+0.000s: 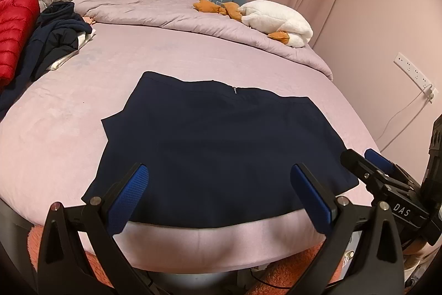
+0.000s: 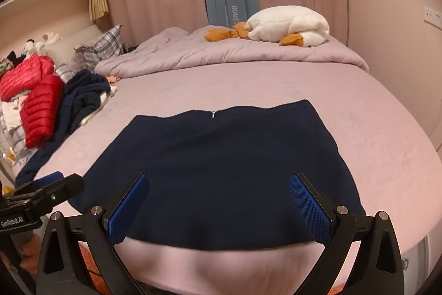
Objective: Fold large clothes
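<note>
At your far left a red puffer jacket [image 2: 41, 107] lies heaped on the bed [image 2: 359, 134], with a crumpled pile of dark clothes [image 2: 83, 96] just beside it. Your left gripper [image 1: 221, 192] hovers at the near edge, its fingers [image 1: 129, 195] spread wide and holding nothing. The navy skirt [image 1: 221, 145] lies flat in the middle of the bed, zip at the far edge. Your right gripper [image 2: 219, 206] is equally wide open over the skirt's near hem. Far right, a white plush goose [image 2: 290, 26] rests on the folded duvet [image 2: 221, 54].
</note>
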The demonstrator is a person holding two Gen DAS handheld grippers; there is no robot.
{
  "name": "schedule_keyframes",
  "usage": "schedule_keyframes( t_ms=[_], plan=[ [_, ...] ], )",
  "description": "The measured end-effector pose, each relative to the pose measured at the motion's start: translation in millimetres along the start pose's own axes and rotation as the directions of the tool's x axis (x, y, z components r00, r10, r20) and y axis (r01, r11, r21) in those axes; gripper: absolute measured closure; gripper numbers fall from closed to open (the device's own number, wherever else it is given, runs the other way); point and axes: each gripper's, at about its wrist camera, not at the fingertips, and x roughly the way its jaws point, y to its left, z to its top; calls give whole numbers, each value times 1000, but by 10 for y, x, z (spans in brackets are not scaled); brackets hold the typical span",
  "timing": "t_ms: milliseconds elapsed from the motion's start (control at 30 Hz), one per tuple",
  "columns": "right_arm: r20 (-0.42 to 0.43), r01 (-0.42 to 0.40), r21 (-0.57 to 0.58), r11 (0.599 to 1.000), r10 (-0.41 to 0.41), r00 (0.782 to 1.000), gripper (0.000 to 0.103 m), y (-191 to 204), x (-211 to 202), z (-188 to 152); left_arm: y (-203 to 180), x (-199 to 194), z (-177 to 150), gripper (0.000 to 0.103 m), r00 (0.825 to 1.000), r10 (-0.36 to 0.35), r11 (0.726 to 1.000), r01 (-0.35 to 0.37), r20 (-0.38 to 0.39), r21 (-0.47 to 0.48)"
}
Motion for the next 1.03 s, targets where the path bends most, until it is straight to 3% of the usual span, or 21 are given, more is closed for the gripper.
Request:
schedule_keyframes(
  t_ms=[1033],
  plan=[
    [-6,31,-6,1000,-31,1000,3,-21,-8,-17,-33,-40,-2,0,1000,9,1000,-9,9,26]
  ],
)
